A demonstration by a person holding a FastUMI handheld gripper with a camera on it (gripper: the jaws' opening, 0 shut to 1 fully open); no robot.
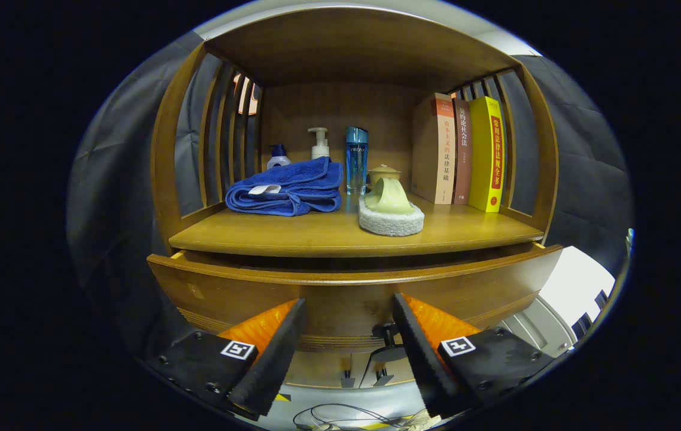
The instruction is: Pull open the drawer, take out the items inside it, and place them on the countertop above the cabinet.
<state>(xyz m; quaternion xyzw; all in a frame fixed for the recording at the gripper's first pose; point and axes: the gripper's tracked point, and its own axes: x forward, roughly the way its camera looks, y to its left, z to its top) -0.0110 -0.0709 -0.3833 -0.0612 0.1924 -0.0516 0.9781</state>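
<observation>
- Gripper view, nearest: gripper [349,311] with jaws wide apart, nothing held between; fingertips level with the drawer front.
- Just ahead of the fingers: drawer [346,293], wooden, front panel pulled slightly forward of the cabinet, a dark gap showing along its top edge. Small dark knob [387,330] low on the panel, close to the right finger. Interior hidden from this angle; contents cannot be told.
- Beyond and above: countertop [328,236], the wooden shelf surface over the drawer. Already carrying a folded blue towel [286,188], a pale cup on its side [388,196] on a white pad [391,220].
- Farthest, against the back panel: two pump bottles [318,143], a blue bottle [356,158], a lidded pot [383,173], three upright books [460,152].
- Status, judged: drawer apparently opened only partway; whether items on the countertop came from it cannot be told; wider opening and emptying likely outstanding.
</observation>
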